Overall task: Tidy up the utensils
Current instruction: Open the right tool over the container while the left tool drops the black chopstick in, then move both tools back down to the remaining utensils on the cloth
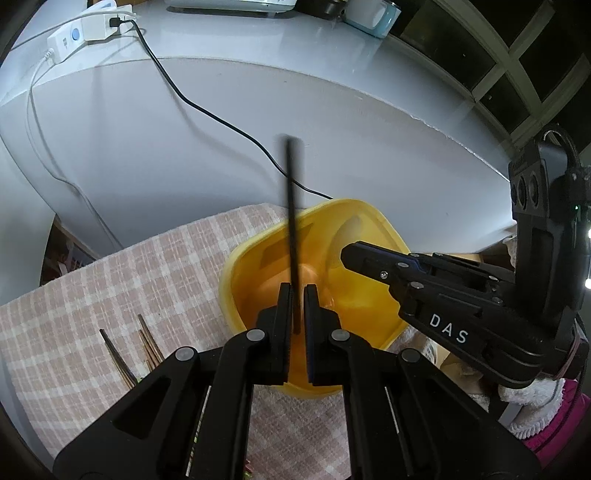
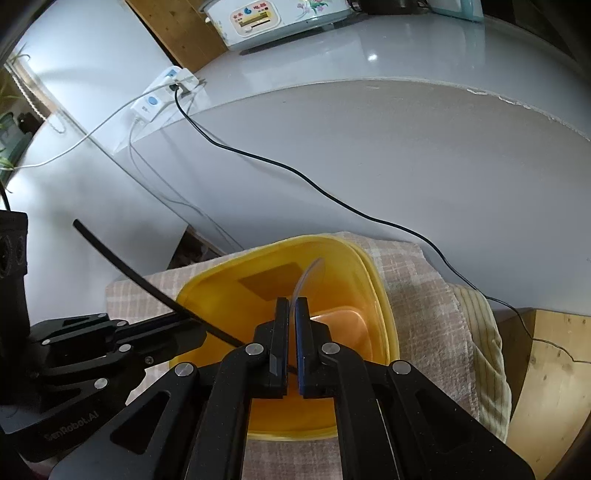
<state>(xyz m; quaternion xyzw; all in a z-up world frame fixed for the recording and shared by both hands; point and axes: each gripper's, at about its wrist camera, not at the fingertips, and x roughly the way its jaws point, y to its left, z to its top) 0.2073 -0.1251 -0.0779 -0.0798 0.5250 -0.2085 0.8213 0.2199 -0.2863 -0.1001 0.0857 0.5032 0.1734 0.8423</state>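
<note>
A yellow tub (image 1: pixel 369 221) (image 2: pixel 207 288) sits on a pink checked cloth (image 1: pixel 129 280). My left gripper (image 1: pixel 297 291) is shut on a black chopstick (image 1: pixel 291 206) that points up and away over the tub; it also shows in the right wrist view (image 2: pixel 122 266). My right gripper (image 2: pixel 293 306) is shut on a clear plastic spoon (image 2: pixel 312 269), held over the tub's inside. The right gripper also shows from the side in the left wrist view (image 1: pixel 347 254), above the tub's right part. Several brown chopsticks (image 1: pixel 147 343) lie on the cloth to the left.
A black cable (image 1: pixel 207 110) (image 2: pixel 332 199) runs across the grey counter behind the tub. A white power strip (image 1: pixel 81 33) (image 2: pixel 159 96) lies at the back left. A rice cooker (image 2: pixel 277 18) stands at the back. A wooden surface (image 2: pixel 550 376) is at the right.
</note>
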